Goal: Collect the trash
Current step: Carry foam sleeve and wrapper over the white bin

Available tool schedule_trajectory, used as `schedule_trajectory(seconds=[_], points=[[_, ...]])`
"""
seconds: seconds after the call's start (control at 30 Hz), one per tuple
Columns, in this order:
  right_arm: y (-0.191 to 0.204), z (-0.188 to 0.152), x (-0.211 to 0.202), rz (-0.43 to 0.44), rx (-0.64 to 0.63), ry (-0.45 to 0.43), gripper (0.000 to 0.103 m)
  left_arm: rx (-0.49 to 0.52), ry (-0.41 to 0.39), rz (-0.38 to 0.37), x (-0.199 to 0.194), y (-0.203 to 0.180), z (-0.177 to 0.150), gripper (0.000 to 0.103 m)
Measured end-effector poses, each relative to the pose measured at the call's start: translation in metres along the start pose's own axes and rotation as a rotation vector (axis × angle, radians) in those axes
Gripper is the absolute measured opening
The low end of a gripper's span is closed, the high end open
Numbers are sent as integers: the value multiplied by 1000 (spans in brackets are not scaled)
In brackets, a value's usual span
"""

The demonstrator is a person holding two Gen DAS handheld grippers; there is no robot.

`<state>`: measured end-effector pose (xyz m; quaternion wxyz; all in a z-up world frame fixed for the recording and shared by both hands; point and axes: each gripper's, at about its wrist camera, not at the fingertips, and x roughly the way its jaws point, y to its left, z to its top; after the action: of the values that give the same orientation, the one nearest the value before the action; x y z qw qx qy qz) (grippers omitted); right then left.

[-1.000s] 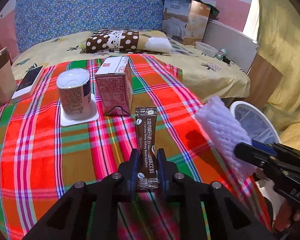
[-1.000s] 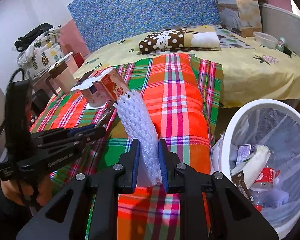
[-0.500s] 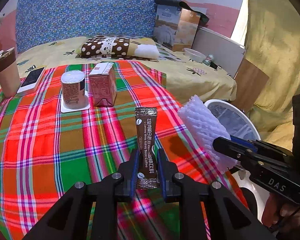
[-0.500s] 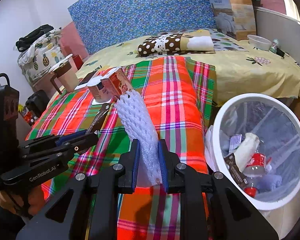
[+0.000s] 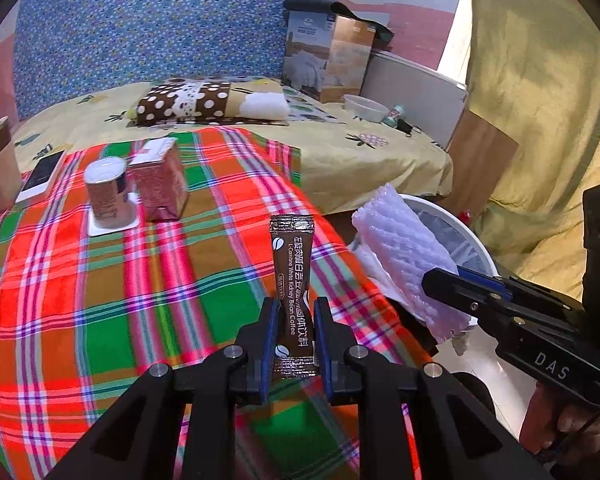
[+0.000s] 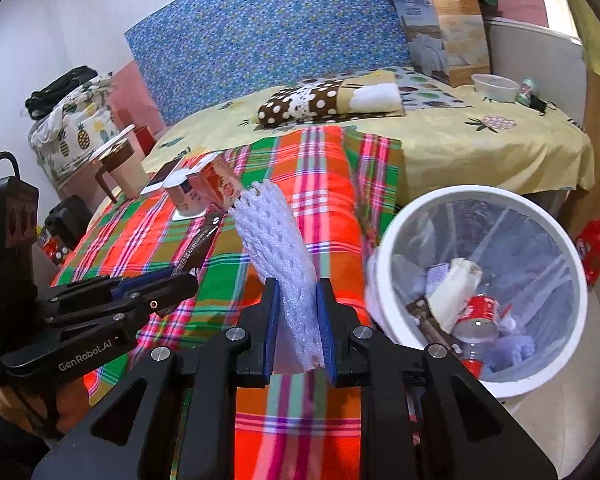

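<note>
Trash in transit: left gripper [image 5: 294,344] pinches coffee sachet [image 5: 293,280] over blanket [image 5: 100,280], right gripper [image 6: 298,320] clamps foam net [image 6: 278,248] beside bin [image 6: 396,220]; next, carry over rim, release.

1 sachet [image 5: 293,280], 1 foam net [image 6: 278,256], 1 can [image 5: 108,192], 1 carton [image 5: 160,184], 1 bin [image 6: 580,292]

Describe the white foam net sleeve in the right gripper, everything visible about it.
The white foam net sleeve is a soft tube of ribbed, mesh-patterned foam, faintly translucent, with a ragged open top. It stands nearly upright, leaning a little left, its lower part squeezed flat between the blue-padded fingers of the right gripper, which is all that touches it. It is held in the air over the edge of the plaid blanket, just left of the white round trash bin, not yet over it.
</note>
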<state>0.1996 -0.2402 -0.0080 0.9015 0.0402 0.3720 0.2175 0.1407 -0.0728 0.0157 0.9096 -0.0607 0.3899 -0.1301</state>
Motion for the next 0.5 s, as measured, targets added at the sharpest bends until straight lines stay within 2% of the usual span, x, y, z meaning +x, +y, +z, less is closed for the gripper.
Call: schedule_trajectory(seconds=[0.5], points=[[-57, -5, -24, -115, 106, -45, 21, 108, 16, -96, 34, -63, 19, 19]])
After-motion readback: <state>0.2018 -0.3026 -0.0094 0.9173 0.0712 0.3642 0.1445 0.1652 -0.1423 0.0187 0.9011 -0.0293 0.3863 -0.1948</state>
